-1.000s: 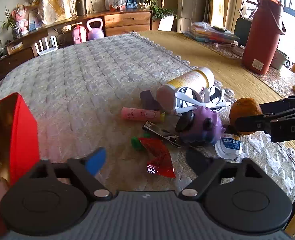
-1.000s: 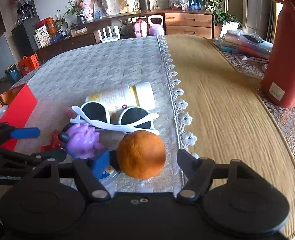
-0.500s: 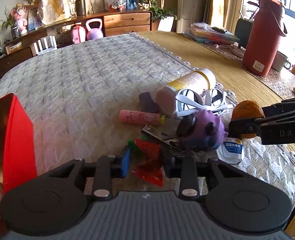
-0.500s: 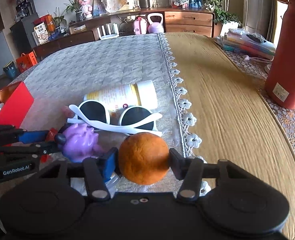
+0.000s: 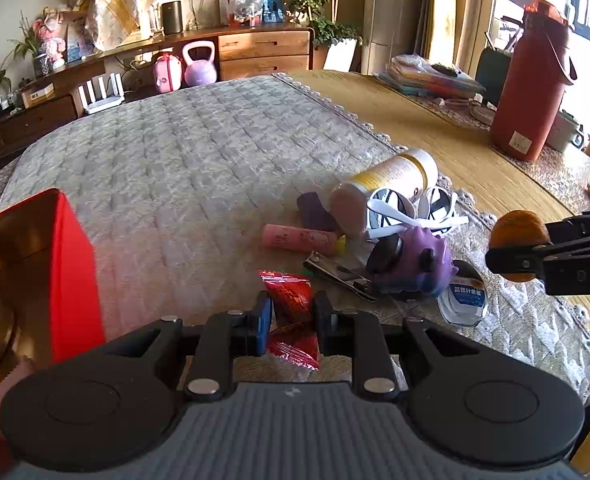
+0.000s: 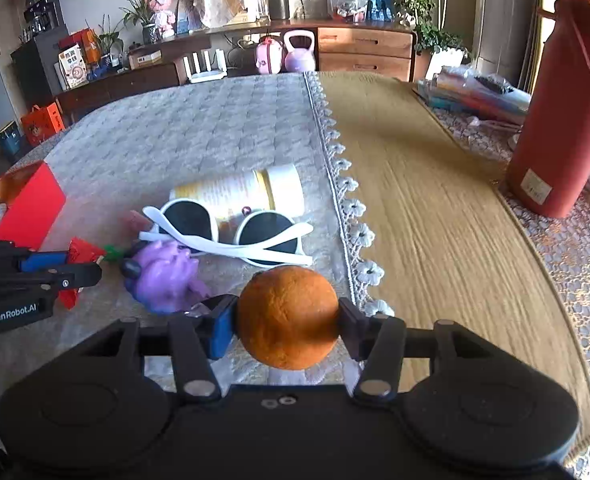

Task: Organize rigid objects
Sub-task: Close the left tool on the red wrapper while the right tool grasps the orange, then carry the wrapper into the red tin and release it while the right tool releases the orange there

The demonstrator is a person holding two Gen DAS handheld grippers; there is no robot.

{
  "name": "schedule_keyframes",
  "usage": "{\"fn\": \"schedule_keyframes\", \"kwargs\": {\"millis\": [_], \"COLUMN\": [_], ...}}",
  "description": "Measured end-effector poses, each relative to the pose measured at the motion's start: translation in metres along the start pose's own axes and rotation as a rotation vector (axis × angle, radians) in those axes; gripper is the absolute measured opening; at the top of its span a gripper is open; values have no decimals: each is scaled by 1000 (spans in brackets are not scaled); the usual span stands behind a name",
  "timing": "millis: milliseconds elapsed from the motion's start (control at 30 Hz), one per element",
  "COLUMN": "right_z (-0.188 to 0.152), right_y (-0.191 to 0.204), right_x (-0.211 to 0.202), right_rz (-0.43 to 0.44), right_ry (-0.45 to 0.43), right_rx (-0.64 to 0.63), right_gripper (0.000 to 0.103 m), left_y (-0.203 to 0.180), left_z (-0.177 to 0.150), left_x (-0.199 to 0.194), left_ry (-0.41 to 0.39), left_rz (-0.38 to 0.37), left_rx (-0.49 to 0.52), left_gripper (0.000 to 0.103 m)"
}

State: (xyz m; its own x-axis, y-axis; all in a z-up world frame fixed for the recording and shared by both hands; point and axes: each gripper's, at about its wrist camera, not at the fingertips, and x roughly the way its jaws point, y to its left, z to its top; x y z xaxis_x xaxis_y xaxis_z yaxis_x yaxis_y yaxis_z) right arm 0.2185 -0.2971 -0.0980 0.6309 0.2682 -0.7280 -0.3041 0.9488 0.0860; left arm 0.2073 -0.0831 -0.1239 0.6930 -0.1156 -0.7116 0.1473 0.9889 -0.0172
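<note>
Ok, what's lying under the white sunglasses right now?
The white sunglasses lean on the tipped-over yellow-label bottle behind them; their folded arms rest on the grey cloth. Anything beneath the lenses is hidden.

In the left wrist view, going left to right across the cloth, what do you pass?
Red box → red packet in the left gripper → purple toy → small tub → orange in the right gripper.

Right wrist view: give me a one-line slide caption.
Right gripper shut on the orange, beside white sunglasses and a purple toy on the quilted cloth.
</note>
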Motion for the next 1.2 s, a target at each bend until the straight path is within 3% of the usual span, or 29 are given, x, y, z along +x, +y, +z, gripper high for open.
{"fn": "schedule_keyframes", "kwargs": {"millis": [233,567,900,1200], "right_z": [12,35,56,74], "right_y": [23,82,156,220], "right_x": [-33,-63,-55,-26], "right_rz": [30,137,232,285], "right_ry": [-44,-87,-82,-46], "right_rx": [-29,-100,-200,-270], "right_gripper": [53,53,53,53], "left_y": [11,47,109,166], "left_z": [4,3,-8,-23], "left_x": [-27,-83,-124,-133], "left_ry": [-10,-36,-49,-23], "left_rz": [-20,-19,41,90], "left_rx": [-28,-62,-133,-187], "left_gripper": [22,22,22,22]}}
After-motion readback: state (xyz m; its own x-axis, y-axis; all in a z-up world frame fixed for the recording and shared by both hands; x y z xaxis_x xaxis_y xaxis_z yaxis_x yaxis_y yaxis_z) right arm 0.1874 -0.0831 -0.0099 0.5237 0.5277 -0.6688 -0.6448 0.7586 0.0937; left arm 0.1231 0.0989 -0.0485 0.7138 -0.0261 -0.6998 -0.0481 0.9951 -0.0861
